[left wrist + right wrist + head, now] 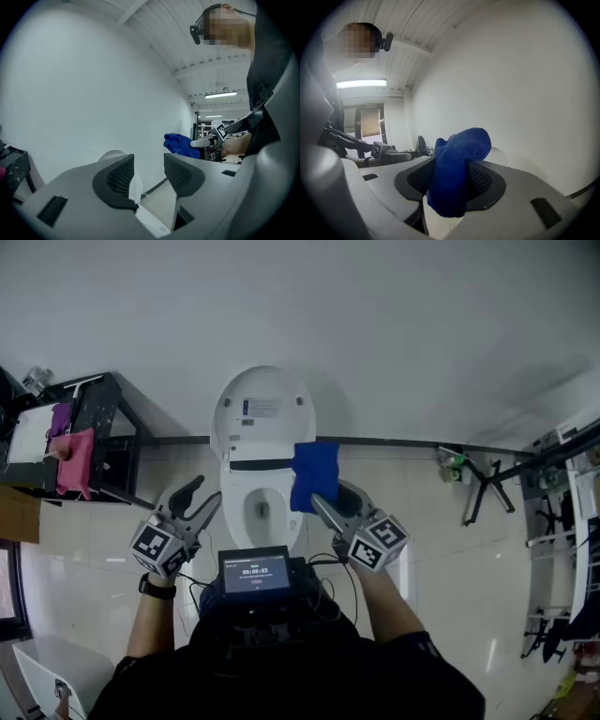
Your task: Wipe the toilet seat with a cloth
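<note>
A white toilet (260,427) stands against the wall with its lid raised; the seat (240,512) and bowl lie below the lid. My right gripper (322,500) is shut on a blue cloth (313,475), which hangs above the right side of the seat. In the right gripper view the blue cloth (457,164) is bunched between the jaws. My left gripper (201,501) hovers over the left side of the seat, open and empty. The left gripper view shows the blue cloth (180,143) off to the right and the toilet lid (114,154) behind the jaws.
A black rack (89,432) with pink and purple cloths stands at the left. A dark pipe (403,442) runs along the wall base. At the right stand a black stand (492,479) and shelving (562,521). A small screen (254,572) sits at my chest.
</note>
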`<action>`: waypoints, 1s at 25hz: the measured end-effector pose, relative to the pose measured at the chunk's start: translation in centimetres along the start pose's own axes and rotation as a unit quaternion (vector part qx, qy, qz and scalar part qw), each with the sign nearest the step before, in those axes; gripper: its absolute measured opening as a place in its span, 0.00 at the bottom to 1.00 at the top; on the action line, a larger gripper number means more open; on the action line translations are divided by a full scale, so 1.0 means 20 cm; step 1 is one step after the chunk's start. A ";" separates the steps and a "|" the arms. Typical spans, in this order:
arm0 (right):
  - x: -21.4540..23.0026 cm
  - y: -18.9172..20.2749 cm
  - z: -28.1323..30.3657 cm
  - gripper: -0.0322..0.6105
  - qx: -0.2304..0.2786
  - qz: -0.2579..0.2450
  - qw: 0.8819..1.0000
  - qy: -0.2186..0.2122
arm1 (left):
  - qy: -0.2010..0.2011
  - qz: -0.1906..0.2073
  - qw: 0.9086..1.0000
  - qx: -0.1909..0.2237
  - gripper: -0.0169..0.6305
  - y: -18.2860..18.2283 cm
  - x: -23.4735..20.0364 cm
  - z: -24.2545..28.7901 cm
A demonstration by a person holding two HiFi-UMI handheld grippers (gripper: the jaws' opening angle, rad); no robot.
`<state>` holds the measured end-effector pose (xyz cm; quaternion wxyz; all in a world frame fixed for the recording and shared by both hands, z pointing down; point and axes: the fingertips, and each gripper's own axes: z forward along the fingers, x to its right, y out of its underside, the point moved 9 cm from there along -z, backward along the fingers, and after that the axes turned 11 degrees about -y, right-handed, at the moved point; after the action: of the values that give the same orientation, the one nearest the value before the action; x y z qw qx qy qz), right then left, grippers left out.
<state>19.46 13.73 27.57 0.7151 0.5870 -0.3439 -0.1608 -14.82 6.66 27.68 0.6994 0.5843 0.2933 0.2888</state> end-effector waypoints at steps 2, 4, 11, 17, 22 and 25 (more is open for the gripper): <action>0.01 0.00 0.01 0.37 -0.002 0.001 1.000 -0.001 | -0.006 -0.015 1.000 -0.003 0.34 -0.02 0.01 0.01; 0.02 0.00 0.02 0.37 -0.001 0.005 1.000 -0.001 | -0.012 -0.028 1.000 -0.006 0.34 -0.04 0.02 0.02; 0.10 0.03 0.08 0.37 -0.019 0.012 1.000 -0.005 | -0.009 -0.012 1.000 -0.017 0.34 0.07 -0.05 0.03; 0.20 0.15 0.30 0.37 -0.049 0.038 0.998 -0.014 | -0.025 -0.045 0.998 -0.042 0.34 0.15 -0.17 0.06; 0.30 0.24 0.47 0.37 -0.073 0.054 0.996 -0.019 | -0.027 -0.049 0.996 -0.062 0.34 0.28 -0.25 0.07; 0.38 0.33 0.57 0.37 -0.090 0.060 0.994 -0.019 | -0.030 -0.059 0.995 -0.077 0.34 0.35 -0.28 0.10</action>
<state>16.01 2.38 36.98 0.7667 0.4951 -0.3763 -0.1592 -17.52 2.25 35.31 0.7665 0.5187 0.2835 0.2511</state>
